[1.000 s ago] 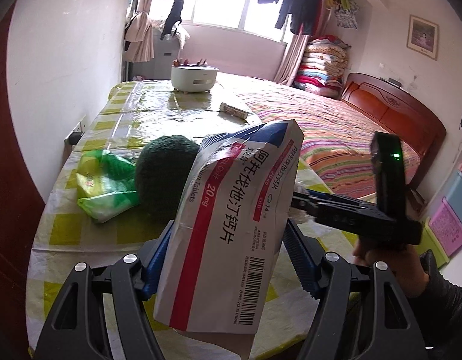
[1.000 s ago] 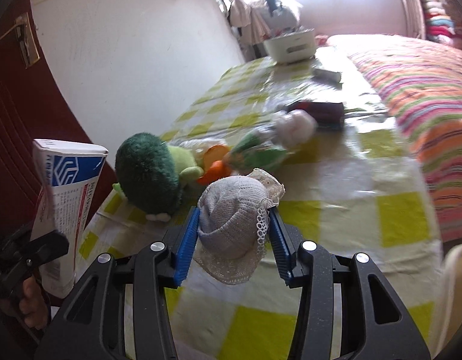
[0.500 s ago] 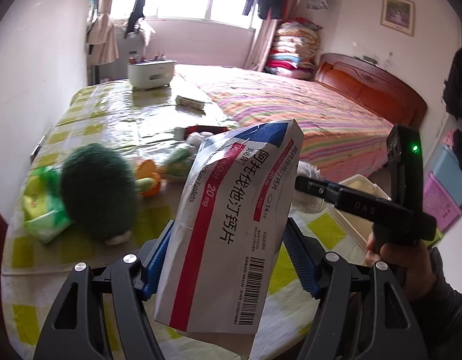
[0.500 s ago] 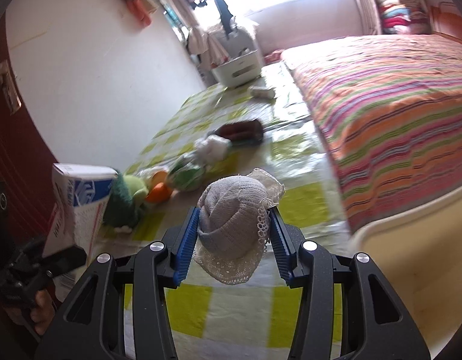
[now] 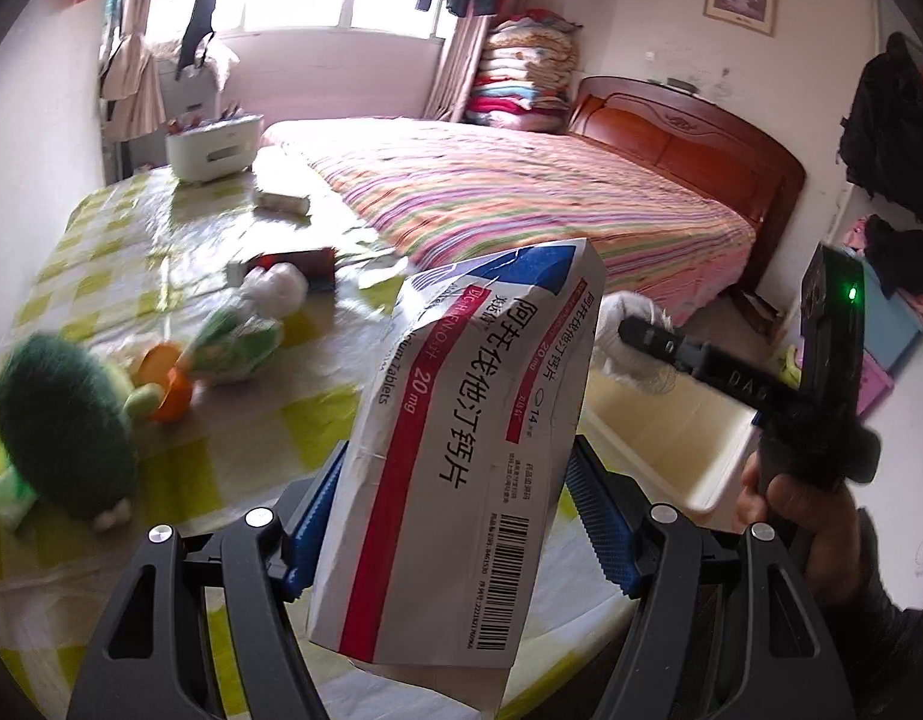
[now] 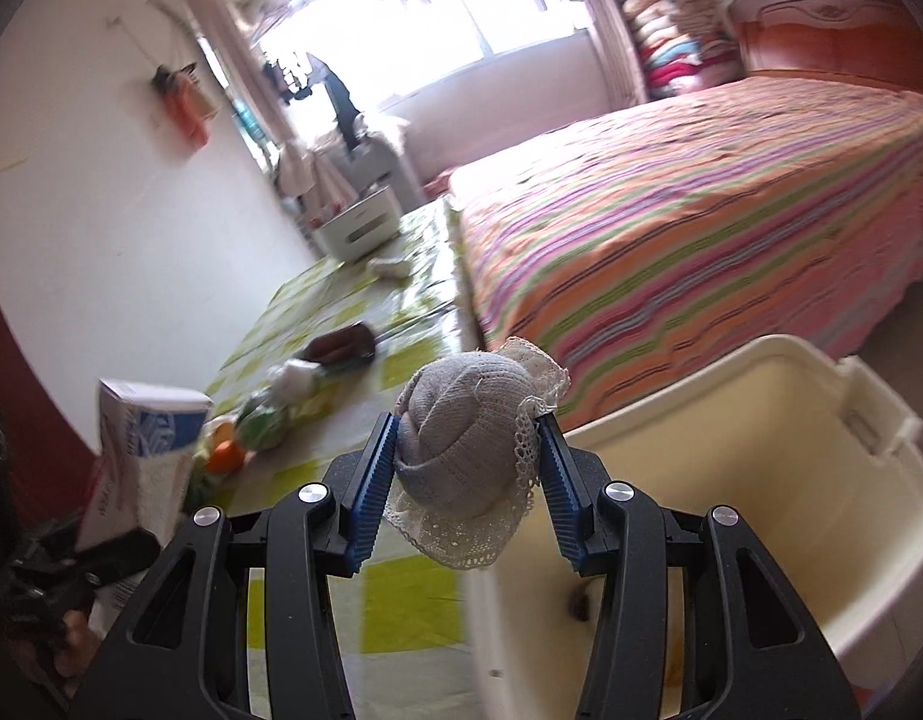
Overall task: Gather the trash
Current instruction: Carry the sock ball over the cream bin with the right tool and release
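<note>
Two loads: right gripper (image 6: 467,468) fingers clamp a rolled grey sock (image 6: 461,450) directly above the cream bin (image 6: 821,480); left gripper (image 5: 455,516), clamping a tablet box (image 5: 461,450), lies farther left.

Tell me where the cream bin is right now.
The cream bin sits off the table's end beside the striped bed, just beyond the right gripper holding the rolled sock.

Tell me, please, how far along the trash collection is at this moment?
Nothing visibly binned yet, though the cream bin holds a small dark speck. In hand: left gripper clamps the medicine box; right gripper holds the rolled sock at the bin's rim. Left: table clutter.
</note>
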